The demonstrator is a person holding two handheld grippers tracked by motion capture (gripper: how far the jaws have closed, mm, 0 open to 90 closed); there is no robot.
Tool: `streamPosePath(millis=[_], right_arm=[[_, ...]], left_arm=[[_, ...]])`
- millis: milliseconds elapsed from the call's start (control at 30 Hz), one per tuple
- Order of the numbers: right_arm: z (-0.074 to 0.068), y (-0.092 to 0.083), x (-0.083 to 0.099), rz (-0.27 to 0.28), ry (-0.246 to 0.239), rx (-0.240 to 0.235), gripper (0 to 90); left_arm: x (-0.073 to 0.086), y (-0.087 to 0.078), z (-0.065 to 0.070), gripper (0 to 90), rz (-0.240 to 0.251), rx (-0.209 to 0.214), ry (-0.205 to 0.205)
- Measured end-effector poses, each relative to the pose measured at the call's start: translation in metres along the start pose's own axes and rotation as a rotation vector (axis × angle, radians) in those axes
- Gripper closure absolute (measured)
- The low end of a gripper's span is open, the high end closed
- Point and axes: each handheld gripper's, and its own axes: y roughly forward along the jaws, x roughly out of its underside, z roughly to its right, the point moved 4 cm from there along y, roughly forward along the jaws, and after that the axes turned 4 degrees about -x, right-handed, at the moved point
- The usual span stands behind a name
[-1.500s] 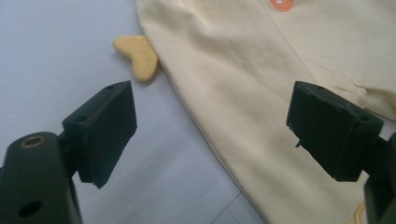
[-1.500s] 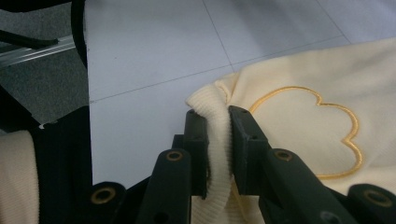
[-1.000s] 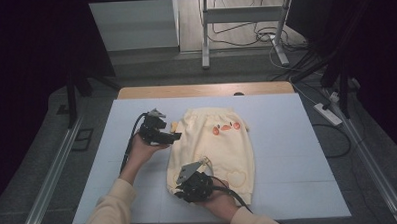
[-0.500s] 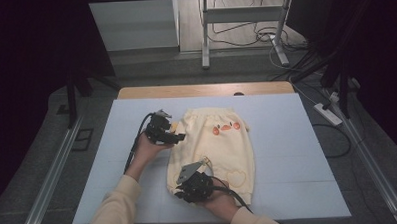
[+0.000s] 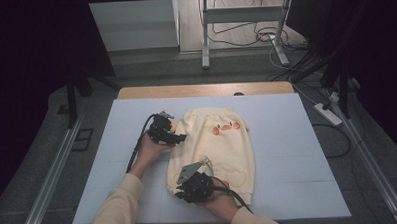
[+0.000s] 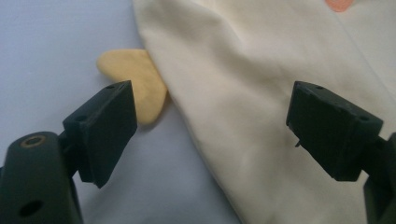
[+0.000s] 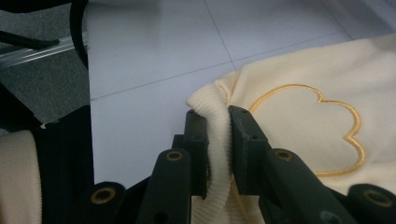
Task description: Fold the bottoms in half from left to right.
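high view: the cream garment (image 5: 212, 146) lies flat on the blue mat (image 5: 287, 139). my right gripper (image 5: 191, 182) sits at its near left corner, and my left gripper (image 5: 170, 135) is at its left edge, farther up. i think the two work together: one pins a corner so the other can take the side for a fold.

left gripper view: the jaws stand wide apart and nothing is between the pads. the garment edge runs diagonally through the gap, nearer to the right finger (image 6: 334, 128). a small yellow ear (image 6: 137, 84) sticks out from under the cloth, just beyond the left finger (image 6: 102, 130). i judge the gripper is lined up to close on this edge, not yet done.

right gripper view: the jaws are clamped on the ribbed hem (image 7: 217, 140), which bulges up between the fingers. a stitched cloud outline (image 7: 308, 130) lies just right of the right finger. this grip keeps the corner from sliding on the mat.
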Motion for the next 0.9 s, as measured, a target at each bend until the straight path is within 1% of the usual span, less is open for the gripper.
streamPosePath(millis=[133, 233, 300, 433, 600, 633, 767, 800, 867, 900], right_arm=[[0.000, 0.000, 0.000, 0.000, 0.001, 0.000, 77.3], [0.000, 0.000, 0.000, -0.001, 0.000, 0.001, 77.3], [0.000, 0.001, 0.000, -0.002, -0.001, 0.001, 77.3], [0.000, 0.001, 0.001, -0.002, 0.000, 0.001, 77.3], [0.000, 0.001, 0.001, -0.002, 0.001, 0.000, 77.3], [0.000, 0.002, 0.001, -0.003, 0.000, 0.001, 77.4], [0.000, 0.002, 0.001, -0.005, 0.000, 0.002, 77.4], [0.000, 0.002, 0.001, -0.005, 0.000, 0.001, 77.4], [0.000, 0.002, 0.001, -0.004, 0.002, 0.001, 77.4], [0.000, 0.002, 0.001, -0.004, 0.002, 0.001, 77.4]], left_arm=[[0.002, 0.002, -0.002, 14.7, -0.016, 0.000, -0.011], [0.003, 0.005, -0.002, 14.0, -0.031, -0.007, -0.011], [0.004, 0.006, -0.002, 13.7, -0.029, -0.011, -0.015], [0.006, 0.011, -0.001, 12.9, -0.047, -0.009, -0.018], [0.006, 0.011, 0.000, 12.6, -0.044, -0.015, -0.009], [0.007, 0.011, 0.002, 13.2, -0.035, -0.017, 0.005], [0.006, 0.012, 0.010, 23.3, -0.030, -0.029, 0.046], [0.006, 0.011, 0.012, 26.2, -0.030, -0.027, 0.058], [0.006, 0.011, 0.015, 32.7, -0.023, -0.023, 0.063], [0.006, 0.011, 0.017, 36.3, -0.018, -0.014, 0.068]])
